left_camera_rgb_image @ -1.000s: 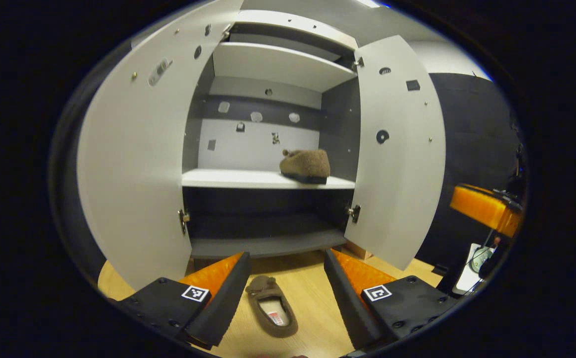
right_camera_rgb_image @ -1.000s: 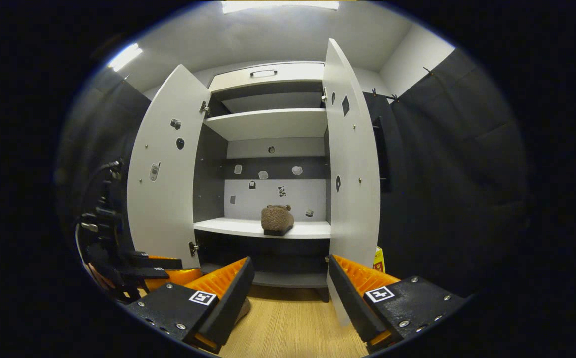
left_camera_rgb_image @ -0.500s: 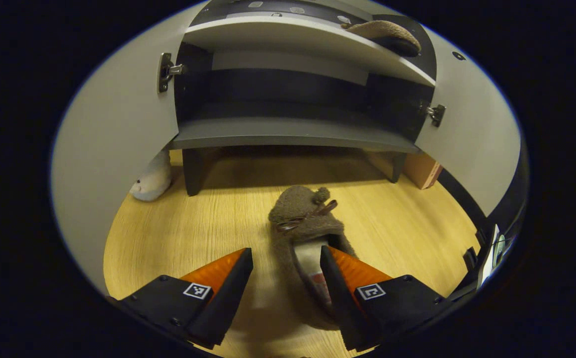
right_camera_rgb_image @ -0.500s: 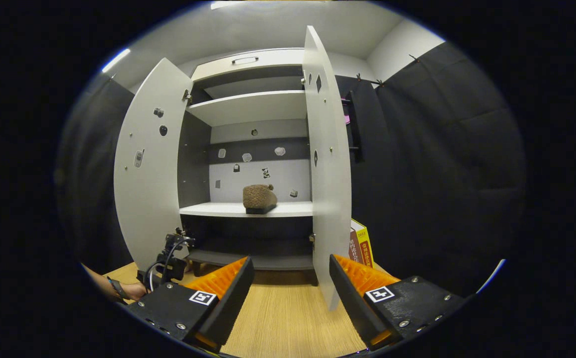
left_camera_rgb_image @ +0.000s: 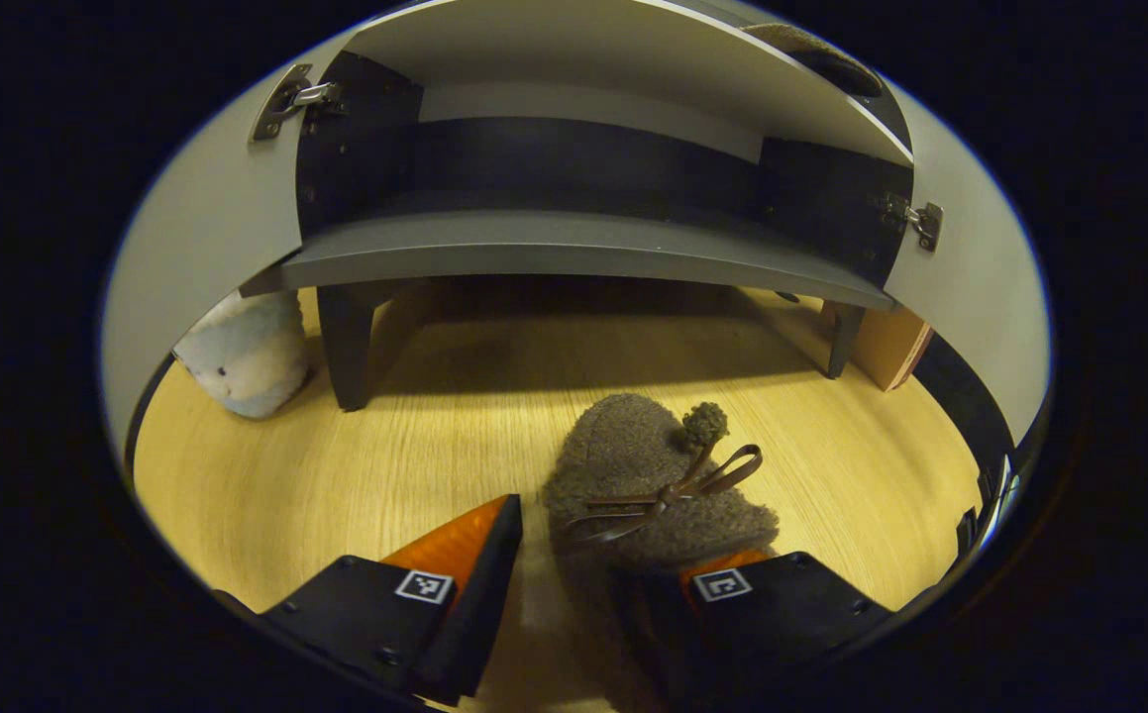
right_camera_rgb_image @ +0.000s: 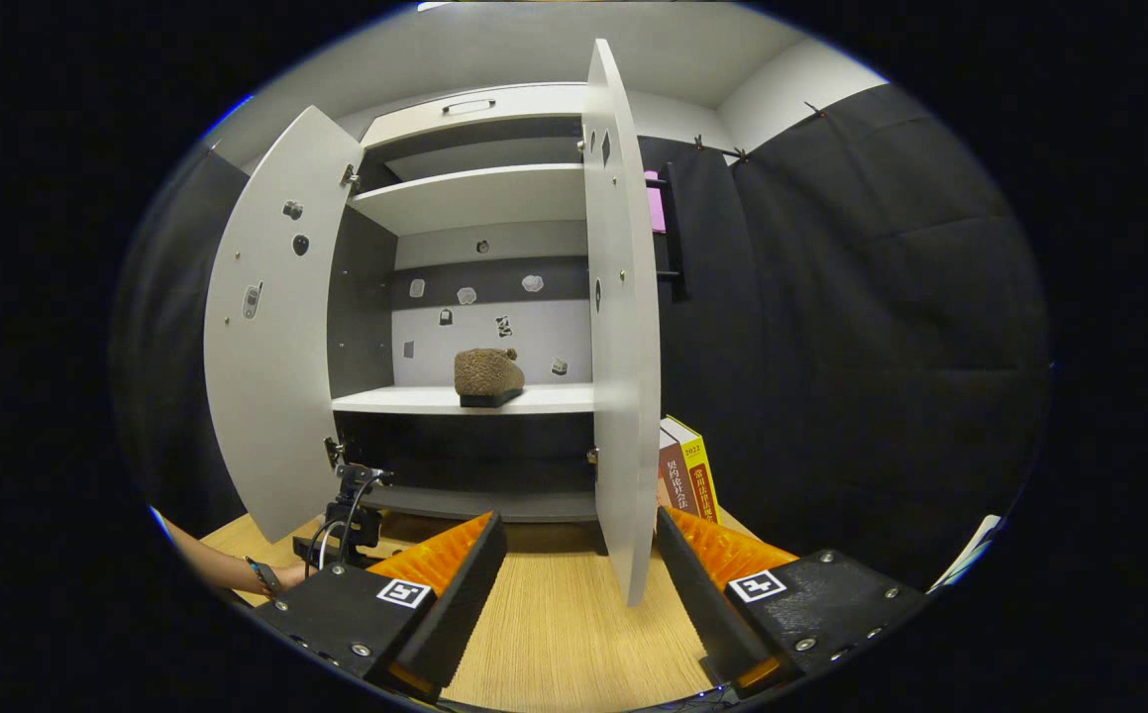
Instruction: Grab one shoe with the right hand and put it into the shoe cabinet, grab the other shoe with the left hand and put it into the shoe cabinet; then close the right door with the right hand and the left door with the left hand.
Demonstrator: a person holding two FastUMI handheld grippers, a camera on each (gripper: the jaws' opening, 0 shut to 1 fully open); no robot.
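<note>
On the wooden floor (left_camera_rgb_image: 356, 465) before the shoe cabinet (left_camera_rgb_image: 574, 248) lies the second shoe (left_camera_rgb_image: 648, 475), a brown fuzzy slipper with a pompom and bow; left tongs (left_camera_rgb_image: 574, 584) have dropped from a cabinet-level outlook a second ago to floor level and now straddle the slipper's side wall, one finger outside, the other sunk in its opening; gap has narrowed but jaws not yet clamped, so grasp judged imminent, not made; first shoe (right_camera_rgb_image: 487, 374) already rests on the white middle shelf (right_camera_rgb_image: 415, 400); right tongs (right_camera_rgb_image: 578, 594) hang wide and empty, drifted a little rightward, facing the right door (right_camera_rgb_image: 623, 376); left door (right_camera_rgb_image: 271, 327) also open; remaining: lift, place, shut both doors; surroundings: pale plush toy (left_camera_rgb_image: 247, 352) by the cabinet leg, books (right_camera_rgb_image: 689, 475) beside the right door, black cloth walls.
</note>
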